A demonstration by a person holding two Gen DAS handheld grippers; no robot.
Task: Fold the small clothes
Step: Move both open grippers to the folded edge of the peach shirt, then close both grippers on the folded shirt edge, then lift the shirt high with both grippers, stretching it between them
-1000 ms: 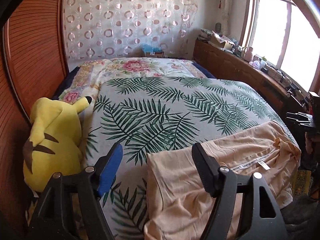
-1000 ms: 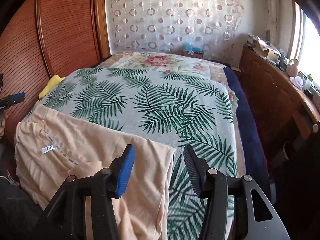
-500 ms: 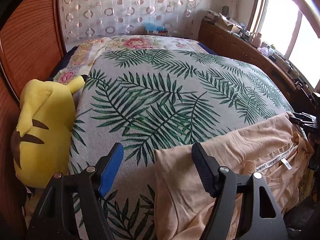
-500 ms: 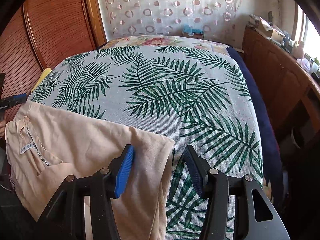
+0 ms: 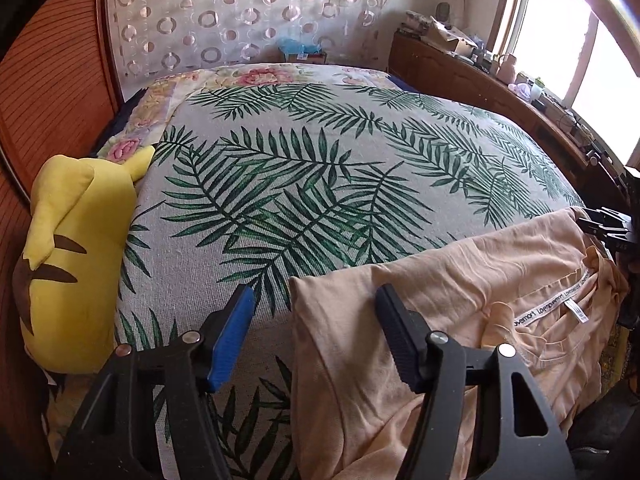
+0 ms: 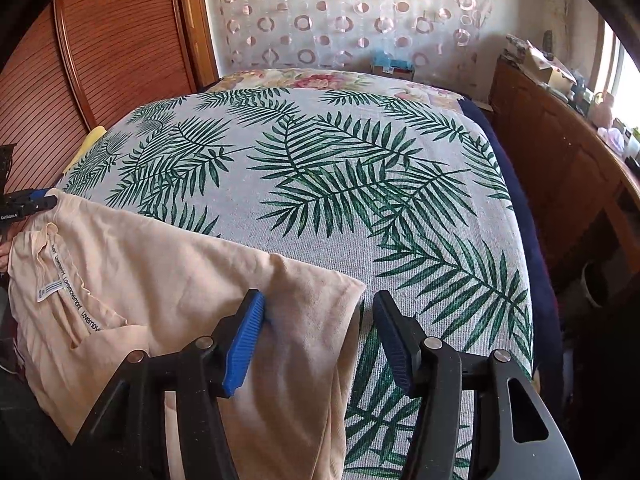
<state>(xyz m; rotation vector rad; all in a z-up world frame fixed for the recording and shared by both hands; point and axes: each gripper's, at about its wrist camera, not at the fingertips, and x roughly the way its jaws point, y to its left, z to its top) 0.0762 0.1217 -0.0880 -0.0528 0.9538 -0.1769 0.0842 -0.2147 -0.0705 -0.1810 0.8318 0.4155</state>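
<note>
A palm-leaf bedspread (image 5: 320, 184) covered the bed between a wooden wall (image 6: 120, 40) and a circle-print curtain (image 5: 248, 12). The peach shirt (image 5: 460, 304) lay at its near edge, neck tape reading "Lovemovmort". Left gripper (image 5: 312, 332), just closing, and right gripper (image 6: 320, 340), just opening, straddled its corners without pinching.

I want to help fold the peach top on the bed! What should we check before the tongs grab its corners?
1. Left tongs straddle the peach top's corner edge: ok; jaws open and have just been closing.
2. Right tongs straddle the other corner: ok; jaws open, no pinch yet.
3. Top lies flat on the leaf blanket: not ok, its near part hangs over the edge.
4. Only one layer between the jaws: cannot tell.
5. Yellow plush toy is clear of the top: ok.
</note>
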